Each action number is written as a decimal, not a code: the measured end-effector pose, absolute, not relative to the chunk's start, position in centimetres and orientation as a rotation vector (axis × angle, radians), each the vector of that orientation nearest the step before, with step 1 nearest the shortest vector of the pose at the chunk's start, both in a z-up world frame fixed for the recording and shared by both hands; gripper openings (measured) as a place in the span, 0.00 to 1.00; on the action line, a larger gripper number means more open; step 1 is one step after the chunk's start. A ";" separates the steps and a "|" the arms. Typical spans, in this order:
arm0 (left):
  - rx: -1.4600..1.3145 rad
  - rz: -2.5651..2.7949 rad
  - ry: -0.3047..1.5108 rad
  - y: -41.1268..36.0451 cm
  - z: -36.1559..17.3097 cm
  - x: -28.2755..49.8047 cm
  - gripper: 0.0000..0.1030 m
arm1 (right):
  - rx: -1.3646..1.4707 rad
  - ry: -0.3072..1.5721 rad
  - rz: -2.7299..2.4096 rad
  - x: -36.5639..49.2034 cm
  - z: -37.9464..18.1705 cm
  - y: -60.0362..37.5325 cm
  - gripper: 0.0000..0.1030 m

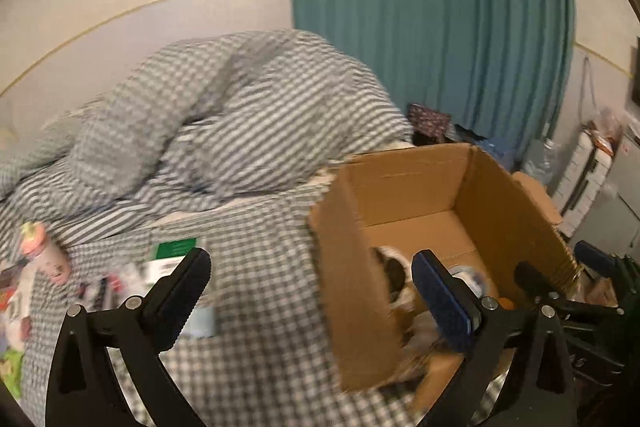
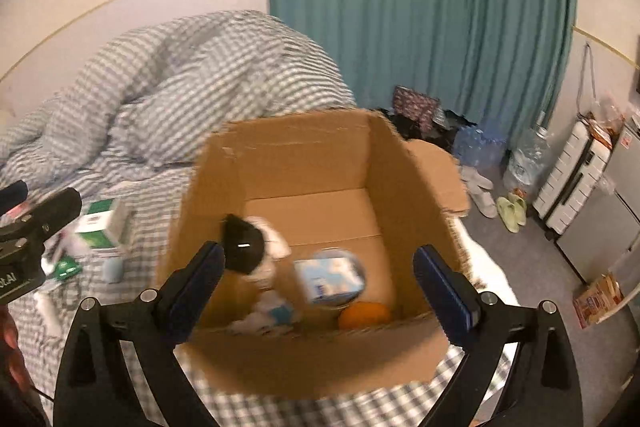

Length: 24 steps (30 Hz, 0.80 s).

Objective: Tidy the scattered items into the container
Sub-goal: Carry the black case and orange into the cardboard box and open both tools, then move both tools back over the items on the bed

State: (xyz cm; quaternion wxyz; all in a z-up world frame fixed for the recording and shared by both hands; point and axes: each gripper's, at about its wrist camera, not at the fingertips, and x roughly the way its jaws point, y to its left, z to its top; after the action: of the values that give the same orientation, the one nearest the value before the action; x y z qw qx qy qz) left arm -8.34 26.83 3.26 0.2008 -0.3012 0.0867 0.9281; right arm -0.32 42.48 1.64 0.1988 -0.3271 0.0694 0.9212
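An open cardboard box [image 2: 304, 163] stands on the checked bed. Inside it lie a black-and-white item [image 2: 244, 247], a blurred light-blue pack [image 2: 332, 277], an orange [image 2: 364, 315] and a white-and-blue item [image 2: 268, 311]. My right gripper [image 2: 320, 287] hangs open over the box's near wall, holding nothing. My left gripper [image 1: 316, 291] is open and empty, straddling the left wall of the box [image 1: 500, 207]. Left on the bed are a green-and-white carton [image 1: 172, 255], a pink bottle [image 1: 46, 255] and small packets [image 1: 100, 287]. Each gripper shows at the edge of the other's view: the right gripper [image 1: 562, 267], the left gripper [image 2: 28, 203].
A rumpled checked duvet [image 1: 240, 115] is heaped behind the box, with a teal curtain [image 2: 420, 7] beyond. On the floor to the right are water bottles [image 2: 524, 159], green slippers [image 2: 512, 211], a white suitcase [image 2: 572, 179] and a snack box [image 2: 596, 299].
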 end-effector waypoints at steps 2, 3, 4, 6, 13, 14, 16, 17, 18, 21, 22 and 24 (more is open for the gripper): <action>-0.841 2.639 0.239 24.6 3.7 -7.8 1.00 | -0.911 0.175 2.609 0.0 2.2 40.3 0.93; -0.845 2.675 0.243 22.9 3.9 -7.2 1.00 | -0.909 0.160 2.629 0.3 2.4 39.0 0.93; -0.845 2.697 0.244 21.8 3.9 -6.8 1.00 | -0.905 0.145 2.651 0.6 2.6 37.5 0.93; -0.854 2.756 0.240 18.6 3.9 -5.8 1.00 | -0.897 0.115 2.694 1.1 2.9 34.8 0.93; -0.938 2.863 0.172 8.9 2.6 -3.9 1.00 | -0.924 0.057 2.822 2.0 2.7 25.9 0.93; -0.946 2.878 0.164 7.8 2.4 -3.7 1.00 | -0.930 0.045 2.832 2.0 2.7 25.0 0.93; -0.962 2.914 0.134 5.0 2.2 -3.5 1.00 | -0.945 0.011 2.853 1.9 2.5 22.9 0.93; -0.973 2.931 0.115 3.6 2.0 -3.4 1.00 | -0.951 -0.001 2.863 1.9 2.4 22.0 0.93; -0.983 2.945 0.101 2.4 1.9 -3.4 1.00 | -0.961 -0.013 2.874 1.9 2.4 21.1 0.93; -1.018 2.996 0.077 -0.7 1.4 -3.4 1.00 | -0.995 -0.049 2.900 1.6 1.9 18.7 0.93; -1.027 3.009 0.067 -1.5 1.4 -3.3 1.00 | -1.002 -0.063 2.904 1.4 1.8 18.1 0.93; -1.042 3.032 0.042 -2.9 1.2 -3.5 1.00 | -1.008 -0.089 2.915 1.0 1.8 17.0 0.93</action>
State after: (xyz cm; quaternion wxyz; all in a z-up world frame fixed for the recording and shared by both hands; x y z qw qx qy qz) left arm -3.52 -2.93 1.21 -0.0323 -0.3247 0.0132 0.9452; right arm 1.00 16.97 1.76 0.0278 -0.3266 -0.0287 0.9443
